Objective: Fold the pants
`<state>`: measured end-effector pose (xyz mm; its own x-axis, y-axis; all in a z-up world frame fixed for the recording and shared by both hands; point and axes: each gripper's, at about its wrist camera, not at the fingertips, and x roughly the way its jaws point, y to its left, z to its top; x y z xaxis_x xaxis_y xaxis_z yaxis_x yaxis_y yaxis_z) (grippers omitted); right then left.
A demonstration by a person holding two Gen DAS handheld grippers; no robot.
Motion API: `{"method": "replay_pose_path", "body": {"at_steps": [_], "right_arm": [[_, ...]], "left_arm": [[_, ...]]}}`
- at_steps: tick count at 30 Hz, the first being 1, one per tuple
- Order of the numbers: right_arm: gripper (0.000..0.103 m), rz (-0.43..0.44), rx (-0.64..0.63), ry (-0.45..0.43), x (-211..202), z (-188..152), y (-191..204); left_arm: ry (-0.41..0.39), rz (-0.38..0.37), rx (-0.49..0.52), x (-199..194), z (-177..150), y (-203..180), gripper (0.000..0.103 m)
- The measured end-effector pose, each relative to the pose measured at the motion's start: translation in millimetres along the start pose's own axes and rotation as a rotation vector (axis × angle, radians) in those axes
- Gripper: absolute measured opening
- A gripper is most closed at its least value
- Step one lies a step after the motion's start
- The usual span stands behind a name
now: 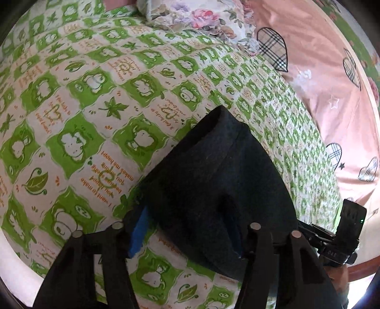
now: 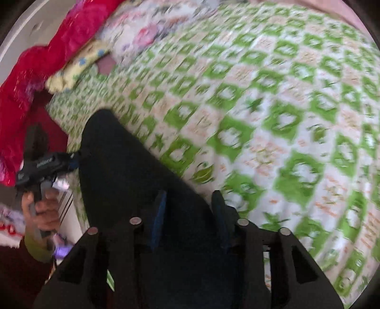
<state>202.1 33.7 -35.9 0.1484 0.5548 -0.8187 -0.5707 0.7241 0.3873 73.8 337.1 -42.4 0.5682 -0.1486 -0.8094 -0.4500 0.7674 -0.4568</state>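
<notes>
Black pants (image 1: 213, 180) lie bunched on the green-and-white patterned bedsheet (image 1: 83, 107). My left gripper (image 1: 187, 237) has the fabric between its fingers. Its left blue pad (image 1: 137, 235) sits against the cloth edge, and the right finger is draped over and mostly hidden. In the right wrist view the pants (image 2: 123, 166) fill the gap between the blue pads (image 2: 159, 218) of my right gripper (image 2: 190, 218), which is shut on them. The left gripper (image 2: 71, 156), held by a hand (image 2: 45, 209), meets the pants' far edge. The right gripper (image 1: 306, 231) shows at the cloth's right side.
A pink quilt with plaid hearts (image 1: 320, 83) covers the bed's right side and a floral pillow (image 1: 190, 16) lies at the head. A red blanket (image 2: 35, 71) and a yellow cloth (image 2: 76, 69) are piled by the bed's left edge. The right wrist view is motion-blurred.
</notes>
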Motion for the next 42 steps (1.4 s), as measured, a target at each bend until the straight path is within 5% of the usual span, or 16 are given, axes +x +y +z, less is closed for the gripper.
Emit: {"method": "replay_pose_path", "body": {"at_steps": [8,14,19,23,25,30,36,42], "right_arm": [[0.021,-0.111,-0.155,0.009,-4,3,28],[0.011,-0.386,-0.311,-0.144,-33,13,68],[0.010,-0.452,-0.307,-0.115,-3,17,64],[0.015,-0.415,-0.200,-0.104,12,19,46],[0.024,-0.372,-0.136,-0.133,3,18,40],[0.035,-0.276,0.018,-0.285,-56,-4,32],[0.040,-0.182,0.139,-0.430,-120,-77,31],[0.040,-0.182,0.279,-0.488,-155,-167,27]], "left_arm": [[-0.078,-0.016,0.118,-18,-9,-12,0.018],[-0.149,-0.096,0.204,-63,-21,-20,0.018],[-0.152,-0.063,0.226,-56,-25,-17,0.018],[-0.126,0.018,0.260,-35,-31,-8,0.020],[-0.130,0.079,0.296,-32,-35,-8,0.030],[-0.193,0.118,0.296,-59,-41,-1,0.043],[-0.218,0.054,0.313,-88,-39,-16,0.043],[-0.161,-0.038,0.422,-77,-54,-74,0.045]]}}
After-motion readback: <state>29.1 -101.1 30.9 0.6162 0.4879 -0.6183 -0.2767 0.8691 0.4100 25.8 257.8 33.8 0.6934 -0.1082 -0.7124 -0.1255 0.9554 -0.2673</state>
